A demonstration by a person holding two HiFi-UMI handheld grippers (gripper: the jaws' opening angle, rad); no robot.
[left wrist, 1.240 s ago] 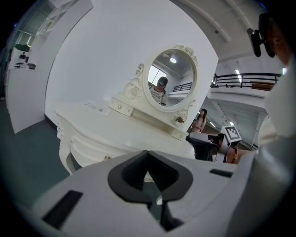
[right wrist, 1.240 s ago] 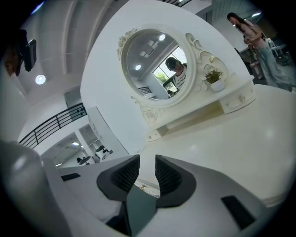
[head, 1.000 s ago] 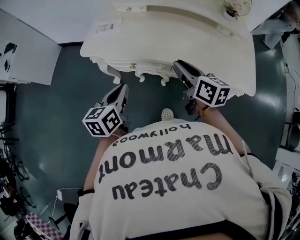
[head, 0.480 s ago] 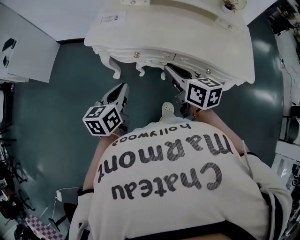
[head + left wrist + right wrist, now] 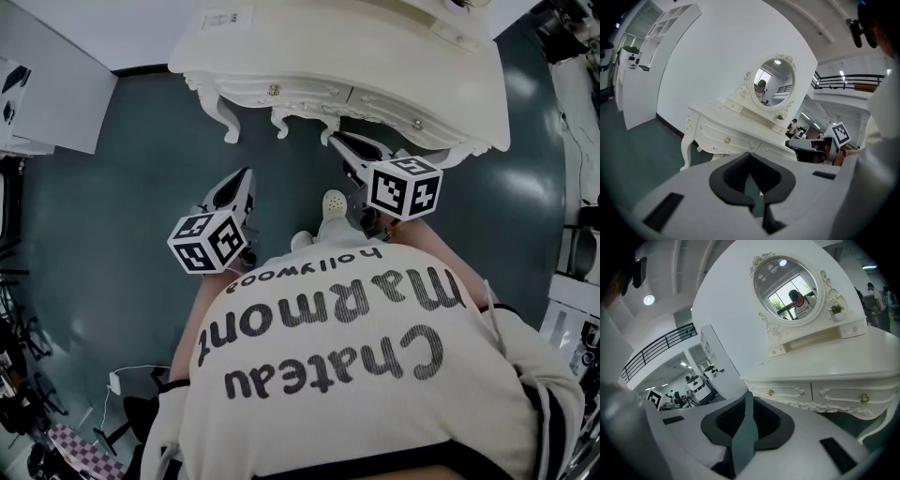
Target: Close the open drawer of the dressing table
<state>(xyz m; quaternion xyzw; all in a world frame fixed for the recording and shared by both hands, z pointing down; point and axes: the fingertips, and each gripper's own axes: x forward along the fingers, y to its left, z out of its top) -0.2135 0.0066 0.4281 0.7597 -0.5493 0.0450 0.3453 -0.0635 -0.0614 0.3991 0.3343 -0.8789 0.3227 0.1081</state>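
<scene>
At the left, the left gripper (image 5: 245,178) is hanging over the floor (image 5: 112,187), well short of the furniture, with its jaws pressed together on nothing. Its grey shell is looking like matt plastic, and dark ribbed pads are lining the jaws. The floor is showing as a smooth, dark teal sheet that is catching soft glints of light. Ahead of both grippers, at the top of the head view, the dressing table (image 5: 356,47) is standing against a white wall. It is cream-painted, probably wood, with a gently bowed front, a carved scalloped apron and curved legs (image 5: 230,131). An oval mirror (image 5: 787,284) in an ornate carved frame is rising from its top. The left drawer (image 5: 787,392) and the right drawer (image 5: 843,397) are both sitting flush with the front, each with a raised moulding and a small round knob (image 5: 865,398) that looks like metal. Neither is sticking out, so the closing appears to be done and nothing seems left but to draw back. At the right, the right gripper (image 5: 339,142) is pointing at the apron, near it yet apart from it. Its jaws have just been closing and are now standing slightly spread, with only floor showing through the gap.
</scene>
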